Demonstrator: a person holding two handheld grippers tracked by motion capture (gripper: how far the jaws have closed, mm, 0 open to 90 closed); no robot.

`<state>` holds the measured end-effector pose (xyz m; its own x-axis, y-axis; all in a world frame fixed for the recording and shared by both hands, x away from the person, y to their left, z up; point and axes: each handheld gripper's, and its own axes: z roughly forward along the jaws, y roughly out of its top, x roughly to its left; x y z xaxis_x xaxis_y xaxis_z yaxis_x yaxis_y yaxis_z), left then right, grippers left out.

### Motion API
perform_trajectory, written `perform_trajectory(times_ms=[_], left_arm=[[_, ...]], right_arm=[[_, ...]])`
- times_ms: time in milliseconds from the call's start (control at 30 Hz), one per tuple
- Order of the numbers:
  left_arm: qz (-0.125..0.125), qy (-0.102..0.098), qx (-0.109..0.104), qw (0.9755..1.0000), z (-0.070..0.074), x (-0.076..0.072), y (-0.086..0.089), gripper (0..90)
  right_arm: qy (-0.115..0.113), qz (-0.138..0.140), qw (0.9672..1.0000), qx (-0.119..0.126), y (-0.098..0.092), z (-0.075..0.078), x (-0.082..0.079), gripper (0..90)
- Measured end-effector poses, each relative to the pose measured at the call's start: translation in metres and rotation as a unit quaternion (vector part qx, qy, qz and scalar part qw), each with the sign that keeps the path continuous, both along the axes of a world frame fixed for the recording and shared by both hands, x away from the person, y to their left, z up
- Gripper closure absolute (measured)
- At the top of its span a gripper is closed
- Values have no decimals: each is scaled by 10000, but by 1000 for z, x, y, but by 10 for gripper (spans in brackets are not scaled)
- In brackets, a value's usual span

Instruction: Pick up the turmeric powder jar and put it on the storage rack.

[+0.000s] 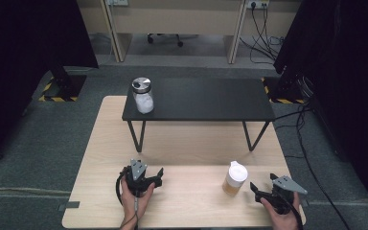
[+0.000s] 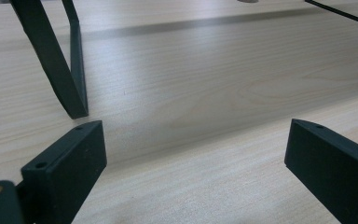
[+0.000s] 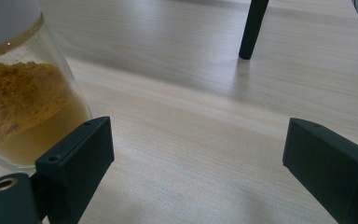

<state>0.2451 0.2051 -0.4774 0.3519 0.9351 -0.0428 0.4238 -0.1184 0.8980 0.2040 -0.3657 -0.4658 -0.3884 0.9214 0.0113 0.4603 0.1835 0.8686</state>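
The right gripper (image 1: 257, 188) is sitting low on the wooden table (image 1: 187, 206), and its jaws are standing wide apart with nothing between them. The jar of yellow powder (image 1: 234, 178) is standing upright just beside it, a little to its left, near the front edge of the table. In the right gripper view the jar (image 3: 23, 102) is sitting off to the side of one jaw, not in the gap.

The left gripper (image 1: 155, 178) is resting farther left on the table. Its jaws are wide apart too, and they are holding nothing. In the left gripper view a black leg of the little shelf (image 2: 56, 60) is standing near them.

Here is what I think could go wrong. The jar is not lined up with the gap, so if the right gripper is pushed forward like this, one jaw could bump the glass and knock the jar over. The jar is tall and looks smooth, so it could tip or slide away. If the jaws are squeezing only its edge, it could slip out.

A second jar with white stuff (image 1: 143, 96) is standing on the black shelf (image 1: 206, 103), well apart from both grippers, right by the shelf's corner. A bump to the shelf could be sending it off the edge.
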Motion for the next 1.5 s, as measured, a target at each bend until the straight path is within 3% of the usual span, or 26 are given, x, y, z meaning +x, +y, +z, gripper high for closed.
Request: perform_trajectory(times_ms=[733,900,1000,1100,1500], left_arm=[[-7,-14,2,10000,0,-1,-1,42],[-22,15,9,10000,0,0,0,42],[-8,22,-7,10000,0,0,0,42],[1,14,11,10000,0,0,-1,42],[-3,36,18,10000,1,1,-1,42]], right_arm=[[-18,136,9999,-18,-2,0,0,82],[-16,454,9989,65,-9,-1,5,76],[-20,851,9963,128,-18,-2,11,76],[-92,1059,9942,176,-22,-4,13,72],[-157,1525,9881,133,-25,-5,18,70]])
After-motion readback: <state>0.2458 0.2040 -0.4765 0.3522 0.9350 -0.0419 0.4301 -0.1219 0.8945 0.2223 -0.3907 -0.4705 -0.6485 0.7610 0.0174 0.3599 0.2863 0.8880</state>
